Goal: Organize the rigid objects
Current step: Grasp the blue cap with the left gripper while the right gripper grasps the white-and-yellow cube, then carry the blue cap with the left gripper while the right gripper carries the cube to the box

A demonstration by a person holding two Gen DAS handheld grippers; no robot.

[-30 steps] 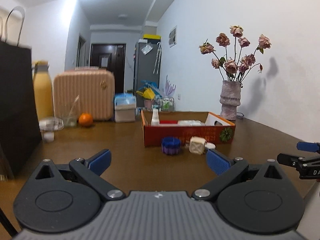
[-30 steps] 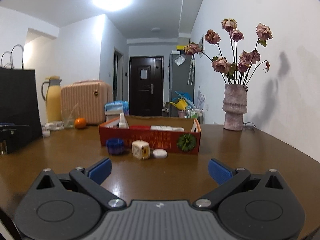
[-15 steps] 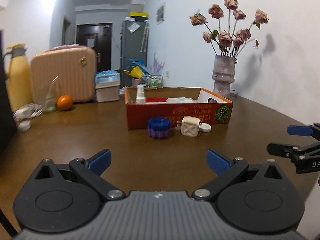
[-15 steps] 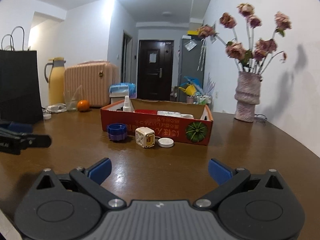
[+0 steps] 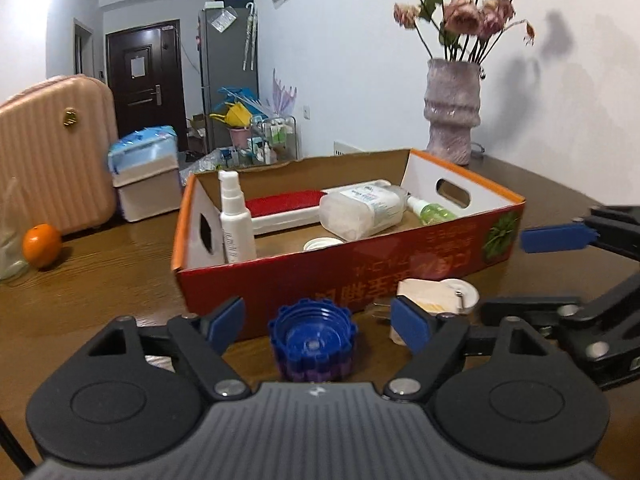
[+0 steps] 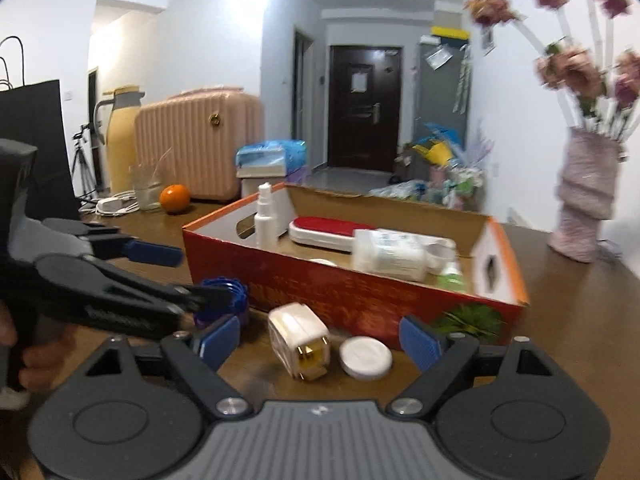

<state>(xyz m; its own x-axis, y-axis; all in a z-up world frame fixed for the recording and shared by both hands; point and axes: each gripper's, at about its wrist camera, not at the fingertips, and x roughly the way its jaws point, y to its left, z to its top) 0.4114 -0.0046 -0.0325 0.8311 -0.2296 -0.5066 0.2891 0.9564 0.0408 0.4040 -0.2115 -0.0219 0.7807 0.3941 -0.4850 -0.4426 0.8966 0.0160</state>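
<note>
Hovering low over the brown table point(image 5: 120, 280), the left gripper point(image 5: 318, 322) has its blue fingers spread wide on either side of the blue ribbed cap point(image 5: 313, 340), which sits on the wood between them, apart from both pads. That cap rests just in front of the near wall of the red cardboard box point(image 5: 360, 272).

Over on the right, the right gripper point(image 6: 320, 338) is spread wide too, its fingers flanking the white plug adapter point(image 6: 299, 342) and the small white round lid point(image 6: 366, 358); neither finger touches them. The adapter lies tilted on the table with its gold prongs facing the camera, the lid just to its right, both close against the box front.

In the right wrist view the left gripper point(image 6: 192, 280) reaches in from the left, one fingertip dark against the blue cap point(image 6: 224, 296).

Inside the box: a white spray bottle point(image 5: 236, 220) stands upright in the near left corner, a red and white brush point(image 5: 286, 210) lies along the far side, a clear plastic bottle point(image 5: 362, 212) lies on its side, and a small green bottle point(image 5: 432, 210) sits to the right.

Beyond, a pink suitcase point(image 5: 52, 160) and an orange point(image 5: 41, 239) sit far left, and a vase of dried roses point(image 5: 452, 116) far right.
</note>
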